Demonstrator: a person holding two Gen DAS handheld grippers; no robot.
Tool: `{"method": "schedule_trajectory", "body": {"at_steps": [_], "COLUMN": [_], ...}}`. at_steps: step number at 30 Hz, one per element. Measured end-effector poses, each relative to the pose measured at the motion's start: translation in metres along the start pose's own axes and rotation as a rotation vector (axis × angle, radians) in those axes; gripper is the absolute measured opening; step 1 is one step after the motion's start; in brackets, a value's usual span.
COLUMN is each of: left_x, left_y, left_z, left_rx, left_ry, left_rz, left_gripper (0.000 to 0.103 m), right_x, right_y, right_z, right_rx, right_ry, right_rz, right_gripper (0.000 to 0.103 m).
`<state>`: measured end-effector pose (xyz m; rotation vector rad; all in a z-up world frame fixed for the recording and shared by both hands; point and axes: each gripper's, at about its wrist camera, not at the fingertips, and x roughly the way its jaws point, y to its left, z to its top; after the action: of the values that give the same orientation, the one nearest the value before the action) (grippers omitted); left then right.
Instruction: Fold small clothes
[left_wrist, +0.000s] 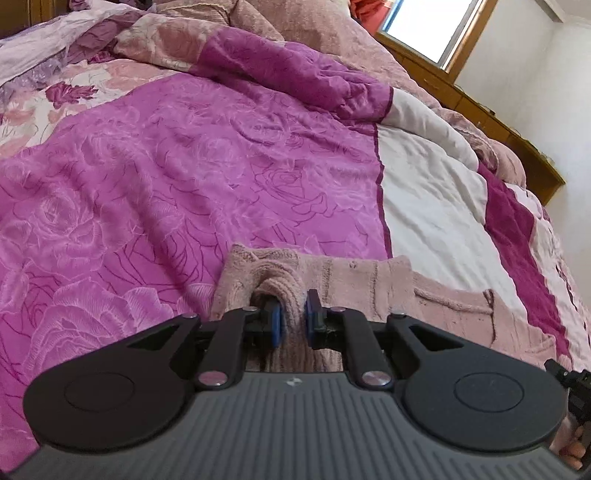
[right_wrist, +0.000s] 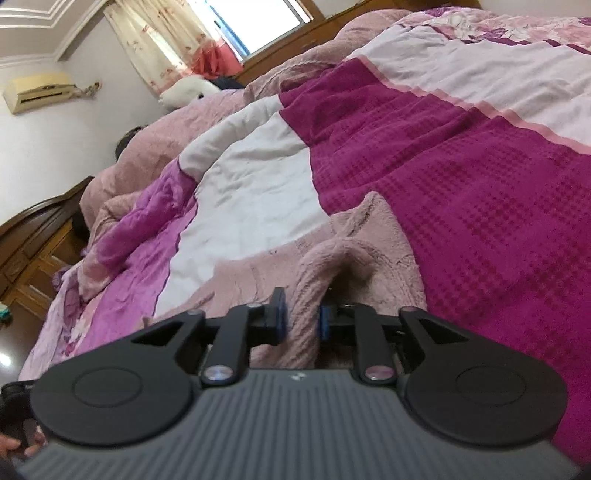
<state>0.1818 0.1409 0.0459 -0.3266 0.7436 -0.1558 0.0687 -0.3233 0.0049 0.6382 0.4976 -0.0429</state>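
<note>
Pink fleece garment (left_wrist: 369, 280) lies on the bed, spread over the magenta rose-print quilt (left_wrist: 147, 177) and its white panel (left_wrist: 424, 192). Stitched seams and a thin cord line show on its flat part in the left wrist view.

Left tongs (left_wrist: 293, 317): blue pads (left_wrist: 276, 320) stand a little apart, with a bunched ridge of the fleece rising between them. Cloth fills the gap and touches both pads, so the tongs are clamped on the garment, narrowly.

Right tongs (right_wrist: 300, 314): a thick roll of the same pink fleece (right_wrist: 354, 243) runs up between the blue pads (right_wrist: 324, 320). The right-hand pad touches the fold; the left-hand pad sits just beside it. Whether the left-hand pad presses on the cloth I cannot tell. A peaked corner of the garment stands up beyond the tips, against the dark magenta check panel (right_wrist: 461, 184).

Both tongs point downward at the bed surface, low over the garment.

Surroundings: window (right_wrist: 255, 26) with a floral curtain (right_wrist: 159, 40), wall air conditioner (right_wrist: 37, 90), wooden headboard (left_wrist: 491, 122) along the far side of the bed. Fingertips (right_wrist: 14, 448) show at the lower left edge of the right wrist view.
</note>
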Motion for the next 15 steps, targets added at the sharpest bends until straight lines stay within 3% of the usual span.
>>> {"method": "schedule_trajectory", "body": {"at_steps": [2,4,5,7,15], "left_x": [-0.007,-0.020,-0.026,-0.042,-0.087], "left_y": [0.000,-0.001,-0.003,-0.006,-0.010], "left_z": [0.001,0.000,-0.002,-0.006,-0.020], "left_rx": [-0.004,0.007,0.023,0.056,0.013], "left_ry": [0.011,0.007,0.001,-0.009,-0.003], "left_rz": [0.005,0.011,0.015,0.024,-0.059], "left_gripper": [0.027,0.038,0.047,0.056,0.061], "right_x": [-0.008,-0.017,-0.023,-0.033,-0.050], "right_y": [-0.001,-0.003,-0.004,-0.005,0.010], "right_z": [0.004,0.007,0.009,0.012,0.003], "right_rx": [0.008,0.032,0.043,0.055,-0.050], "right_ry": [0.016,0.034,0.041,0.059,0.133], "right_rz": [0.003,0.015,0.031,0.046,0.060], "right_gripper": [0.044,0.053,0.053,0.053,0.054]}}
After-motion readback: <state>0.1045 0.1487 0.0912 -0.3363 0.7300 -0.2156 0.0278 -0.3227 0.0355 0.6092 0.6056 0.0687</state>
